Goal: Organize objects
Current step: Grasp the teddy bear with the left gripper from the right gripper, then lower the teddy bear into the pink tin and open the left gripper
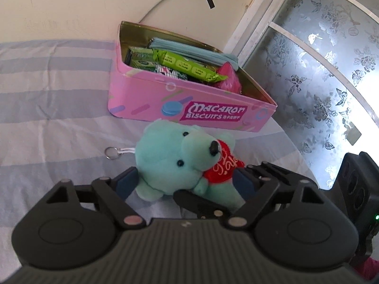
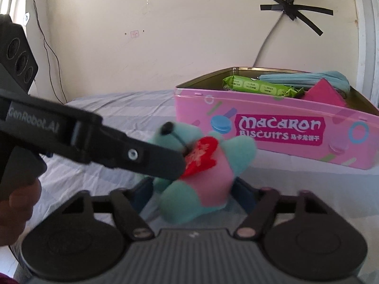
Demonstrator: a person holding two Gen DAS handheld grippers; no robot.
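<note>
A teal teddy bear with a red heart and a pink body sits tilted on the striped bedsheet, just in front of the pink Macaron biscuit tin. My left gripper is shut on it, blue pads against its side and its heart. In the right wrist view, one left finger presses on the heart. My right gripper stands open around the bear's legs. One right finger reaches in under the bear's arm.
The open tin holds a green wrapper, a pink packet, a blue pouch and other packets. The bear's keyring lies on the sheet. A frosted window is to the right. A hand holds the left gripper.
</note>
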